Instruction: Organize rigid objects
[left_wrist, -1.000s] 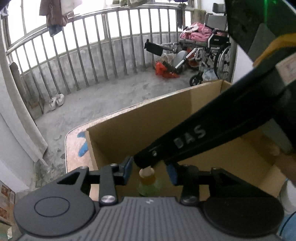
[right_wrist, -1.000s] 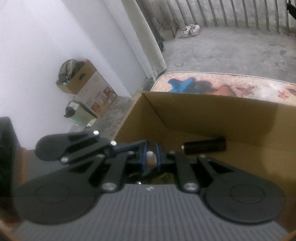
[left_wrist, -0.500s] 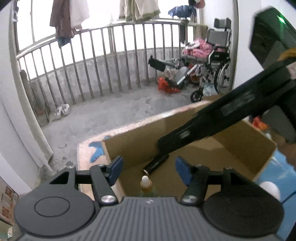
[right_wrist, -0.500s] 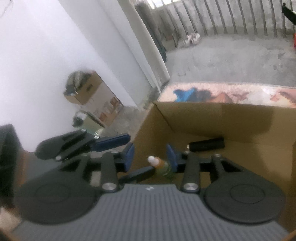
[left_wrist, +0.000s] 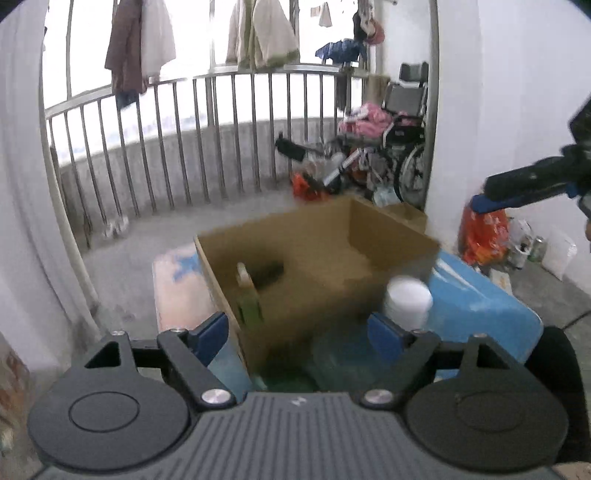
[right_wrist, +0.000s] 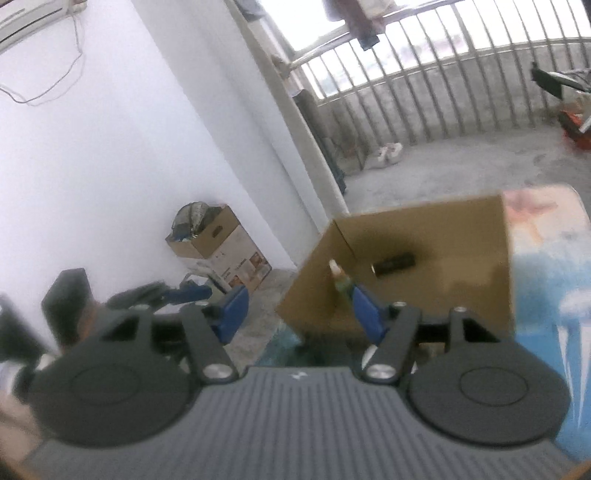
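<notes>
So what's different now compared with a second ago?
Both grippers let go of the small green bottle and pulled back out of the cardboard box; left gripper and right gripper are opening, with nothing between their jaws. Bottle and black cylinder remain in the box.

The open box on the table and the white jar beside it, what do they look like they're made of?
The box looks like plain brown corrugated cardboard: matte, with thin folded walls and no print in sight. The white jar is probably plastic, judging by its smooth, even white surface and rounded lid, but motion blur leaves that open.
</notes>
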